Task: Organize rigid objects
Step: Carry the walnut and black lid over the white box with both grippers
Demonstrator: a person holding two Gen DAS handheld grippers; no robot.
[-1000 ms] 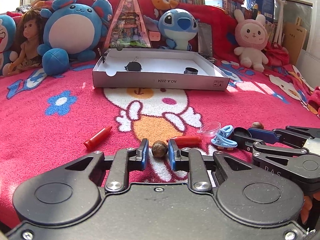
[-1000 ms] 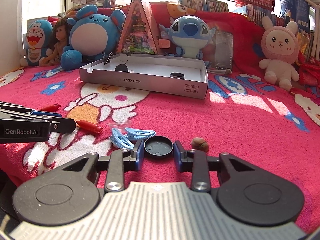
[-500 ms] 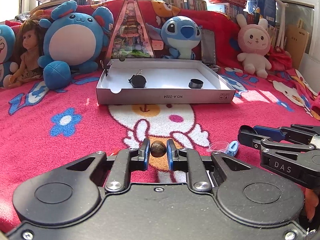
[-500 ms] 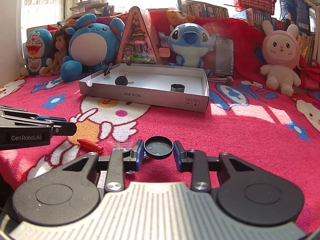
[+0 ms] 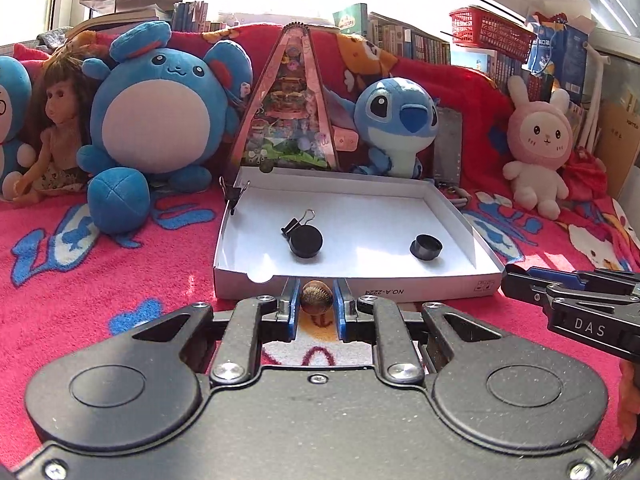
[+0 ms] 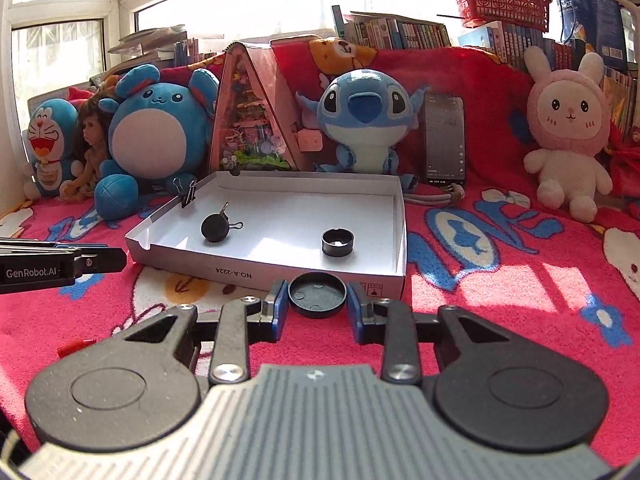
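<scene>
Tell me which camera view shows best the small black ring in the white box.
The right wrist view shows the small black ring best: it is seen from higher, so its open, hollow middle is plain, and it stands apart from the white cardboard box walls. The left wrist view shows the same ring more from the side, its hollow less clear.

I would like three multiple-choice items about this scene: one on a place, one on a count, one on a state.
1. Where is the black ring?
A. inside the white box
B. on the blanket
C. on a plush toy

2. How many binder clips are clipped on the box rim?
A. none
B. one
C. three

3. The right tongs are:
A. open and empty
B. shut on the black lid
C. shut on a crayon

Answers: 1 A, it lies on the box floor; 2 B, one binder clip at the far left corner; 3 B, both fingers press the lid.
</scene>
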